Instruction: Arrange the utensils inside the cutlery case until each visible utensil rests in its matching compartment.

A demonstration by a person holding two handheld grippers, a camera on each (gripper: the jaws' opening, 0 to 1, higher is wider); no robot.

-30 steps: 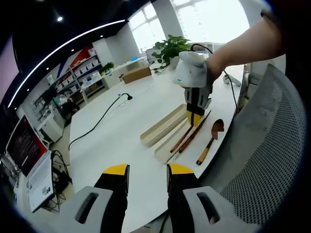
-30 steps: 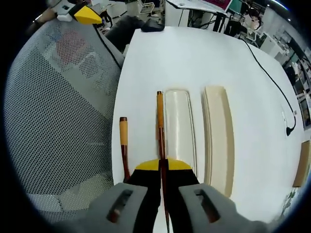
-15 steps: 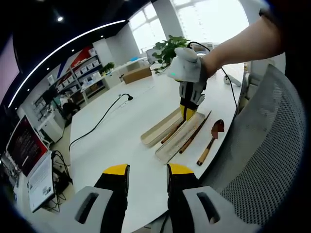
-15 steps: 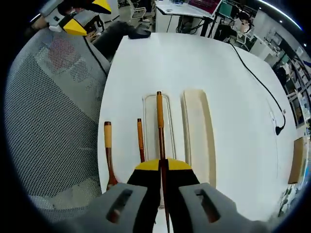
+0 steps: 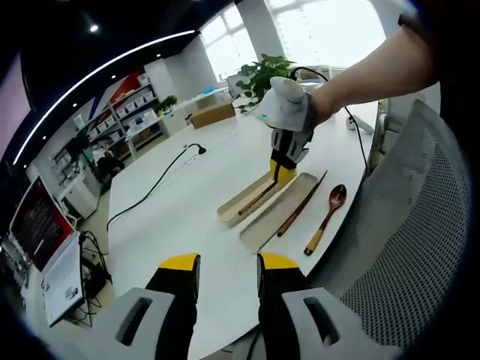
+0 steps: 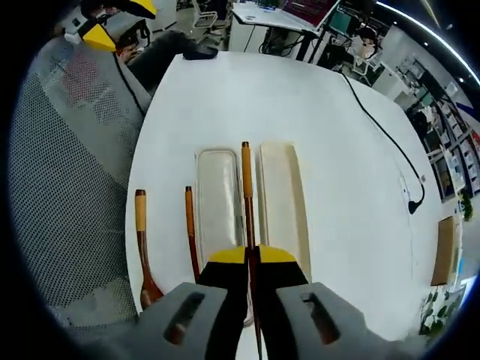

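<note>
1. Right now, the right tongs (image 6: 250, 255) are squeezed shut on one chopstick (image 6: 245, 187). It hangs over the white desk (image 6: 225, 97), above the gap where the clear tray (image 6: 217, 195) and the cream tray (image 6: 283, 202) sit side by side.
2. The left tongs (image 5: 227, 264) are open, hold nothing and wait far from the trays.
3. The other chopstick (image 6: 190, 229) lies on the desk just beside the clear tray. The spoon (image 6: 142, 247) lies further out, near the desk edge and the mesh chair (image 6: 60, 165).
4. I think the held chopstick could land on the rim between the two trays. It is lined up with that gap, not with the middle of a tray. Then it could tip and roll out.
5. It could also go into the wrong tray, because I cannot tell which tray is the right one.
6. The chopstick is long and thin. If the tongs let go too high, it may bounce or slide off.
7. The spoon is close to the edge. A bump could push it off the desk.
</note>
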